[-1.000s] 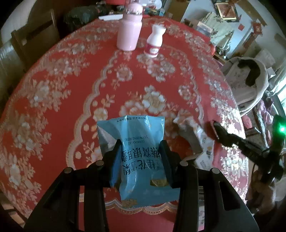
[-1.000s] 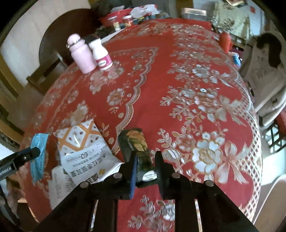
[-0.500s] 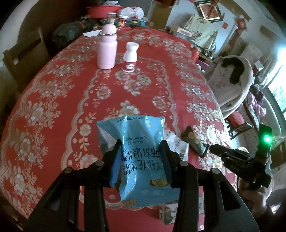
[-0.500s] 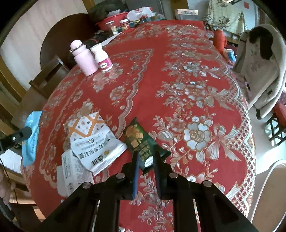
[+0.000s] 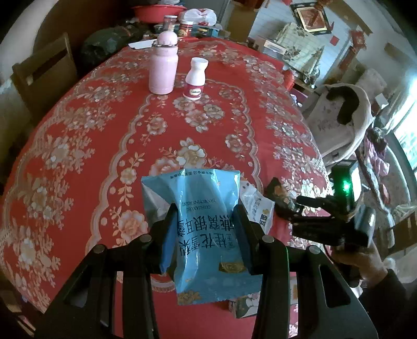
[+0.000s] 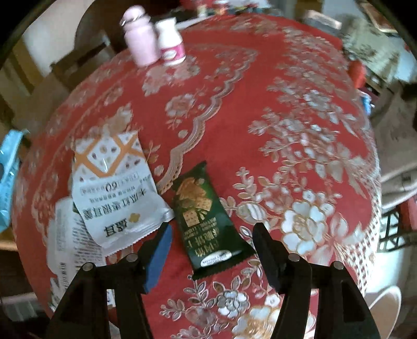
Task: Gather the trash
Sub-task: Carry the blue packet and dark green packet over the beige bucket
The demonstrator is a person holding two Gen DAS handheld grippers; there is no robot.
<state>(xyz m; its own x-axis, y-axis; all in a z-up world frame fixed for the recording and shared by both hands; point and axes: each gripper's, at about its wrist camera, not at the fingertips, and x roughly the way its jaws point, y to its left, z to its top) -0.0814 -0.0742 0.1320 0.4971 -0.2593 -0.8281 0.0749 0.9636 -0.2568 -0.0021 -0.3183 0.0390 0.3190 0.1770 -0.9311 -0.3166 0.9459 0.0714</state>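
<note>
My left gripper (image 5: 206,221) is shut on a light blue snack bag (image 5: 200,229) and holds it above the near edge of the red flowered table (image 5: 104,135). My right gripper (image 6: 212,242) is open, its jaws on either side of the near end of a dark green cracker wrapper (image 6: 206,216) that lies flat on the table. A white and orange wrapper (image 6: 114,187) lies just left of it, over another white wrapper (image 6: 70,240). The blue bag shows at the left edge of the right wrist view (image 6: 7,177).
A pink flask (image 5: 163,65) and a small white bottle (image 5: 195,78) stand at the far side of the table. A wooden chair (image 5: 44,70) stands at the left. A chair draped with clothes (image 5: 338,122) stands at the right. Jars and a red bowl (image 5: 159,11) sit beyond.
My right gripper has opened and let go of the green wrapper, which now lies on the table beside the white wrappers. My left gripper still holds the blue bag.
</note>
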